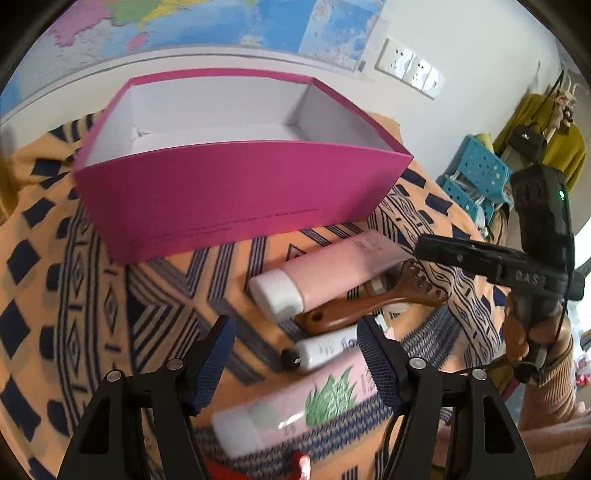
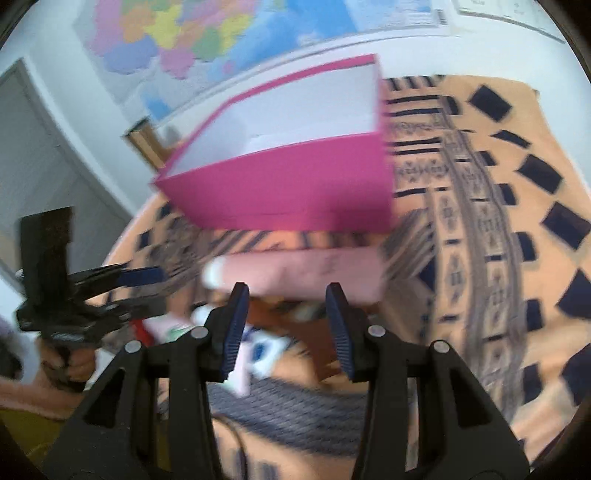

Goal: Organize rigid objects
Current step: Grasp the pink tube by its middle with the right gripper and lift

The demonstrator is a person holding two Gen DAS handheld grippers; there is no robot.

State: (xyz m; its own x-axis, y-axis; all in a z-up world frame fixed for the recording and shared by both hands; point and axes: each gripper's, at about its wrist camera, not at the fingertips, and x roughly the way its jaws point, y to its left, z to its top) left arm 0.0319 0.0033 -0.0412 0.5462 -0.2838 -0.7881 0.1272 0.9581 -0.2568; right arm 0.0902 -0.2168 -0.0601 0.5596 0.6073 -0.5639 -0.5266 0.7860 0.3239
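Observation:
An open magenta box (image 1: 229,188) with a white inside stands on the patterned cloth; it also shows in the right wrist view (image 2: 288,192). In front of it lie a pink tube with a white cap (image 1: 325,273), a brown wooden brush (image 1: 369,302), a small white bottle (image 1: 325,349) and a pink tube with a green plant print (image 1: 303,406). My left gripper (image 1: 295,354) is open above the small bottle and printed tube. My right gripper (image 2: 286,325) is open, just short of the pink tube (image 2: 306,273); it also shows in the left wrist view (image 1: 436,251).
An orange and navy patterned cloth (image 1: 55,295) covers the table. A map (image 1: 221,22) and wall sockets (image 1: 410,68) are on the wall behind. Blue baskets (image 1: 476,173) and a coat rack (image 1: 546,125) stand at the right. A red object (image 1: 295,465) lies near the bottom edge.

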